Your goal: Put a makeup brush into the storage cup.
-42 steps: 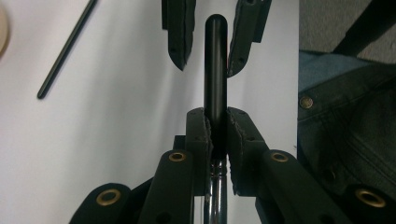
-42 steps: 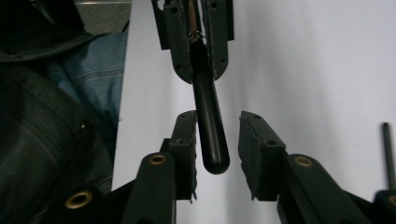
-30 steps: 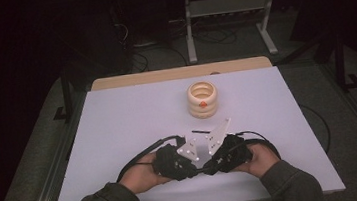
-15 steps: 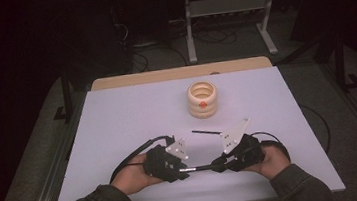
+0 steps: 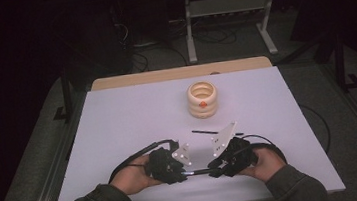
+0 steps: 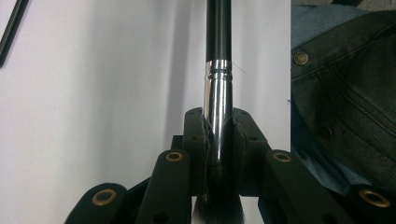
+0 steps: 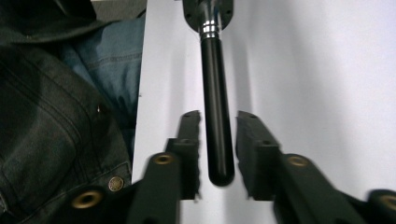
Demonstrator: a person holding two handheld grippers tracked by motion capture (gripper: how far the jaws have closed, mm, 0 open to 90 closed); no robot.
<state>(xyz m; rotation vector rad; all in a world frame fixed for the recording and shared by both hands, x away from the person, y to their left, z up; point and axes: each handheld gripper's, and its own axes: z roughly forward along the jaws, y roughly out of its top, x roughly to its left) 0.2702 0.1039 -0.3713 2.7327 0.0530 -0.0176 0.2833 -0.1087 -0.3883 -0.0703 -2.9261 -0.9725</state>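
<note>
Jaws first, high view: the left gripper (image 5: pixel 186 166) and right gripper (image 5: pixel 214 169) are pointing toward each other at the near edge of the white table (image 5: pixel 118 122), with a thin black-handled makeup brush with a chrome ferrule (image 5: pixel 200 171) lying level between them. Jaw gaps are too small to read here. A cream ribbed ring-shaped holder (image 5: pixel 202 99) is standing farther back, well apart; a thin black stick (image 5: pixel 205 132) is lying between it and the grippers.

Left gripper view: the left gripper (image 6: pixel 219 140) is clamping the brush (image 6: pixel 218 88) at its chrome ferrule, pads pressing both sides, dark bristles showing behind the grip. The handle is running straight away over the table.

Right gripper view: the right gripper (image 7: pixel 217 140) is standing released, jaws having just been opening. The brush handle's rounded end (image 7: pixel 217 140) is sitting between the pads, a gap on each side. A denim sleeve (image 7: pixel 56 116) is showing at the left.
</note>
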